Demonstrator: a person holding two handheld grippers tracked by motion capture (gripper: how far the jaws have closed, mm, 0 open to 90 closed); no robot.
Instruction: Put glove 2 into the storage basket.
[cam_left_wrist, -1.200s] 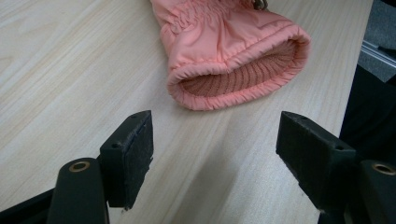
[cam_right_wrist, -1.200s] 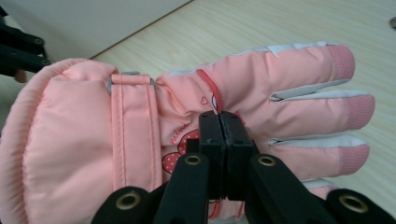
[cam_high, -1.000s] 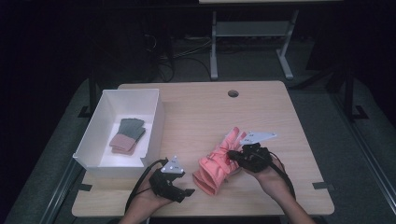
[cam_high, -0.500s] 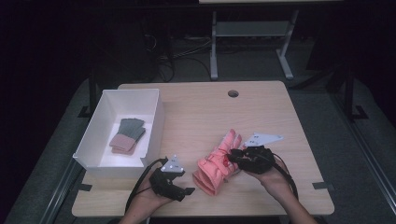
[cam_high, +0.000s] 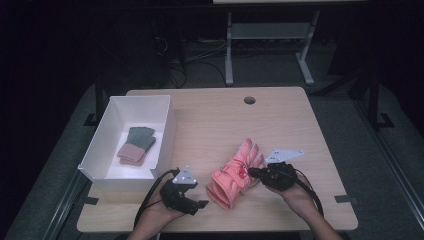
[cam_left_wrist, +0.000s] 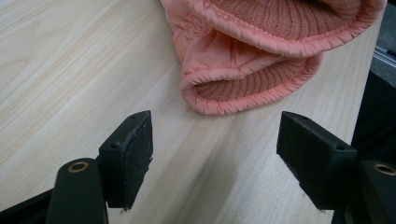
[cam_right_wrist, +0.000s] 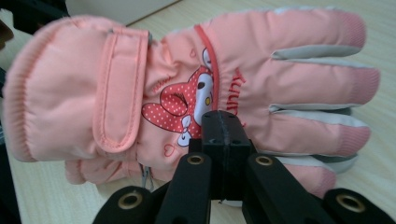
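Observation:
A pair of pink winter gloves (cam_high: 231, 177) lies stacked on the wooden table (cam_high: 210, 120), cuffs toward me, fingers pointing away. The top glove (cam_right_wrist: 116, 93) has a cartoon patch and a wrist strap. My right gripper (cam_high: 251, 171) is shut, its pads pressed together at the glove's side edge (cam_right_wrist: 223, 125); I cannot tell whether any fabric is pinched between them. My left gripper (cam_high: 201, 204) rests low near the front edge, open, nothing between its pads (cam_left_wrist: 215, 154). The two ribbed cuffs (cam_left_wrist: 252, 88) lie just ahead of its jaws, apart from them.
A white box (cam_high: 166, 135) stands at the table's left with folded grey-green and pink items (cam_high: 136, 146) inside. A round cable hole (cam_high: 249, 100) sits near the far edge. A metal stand (cam_high: 270, 45) is on the floor behind the table.
My right gripper has sunk a little and edged left against the gloves, whose finger end has settled lower. The left hand has stayed where it was.

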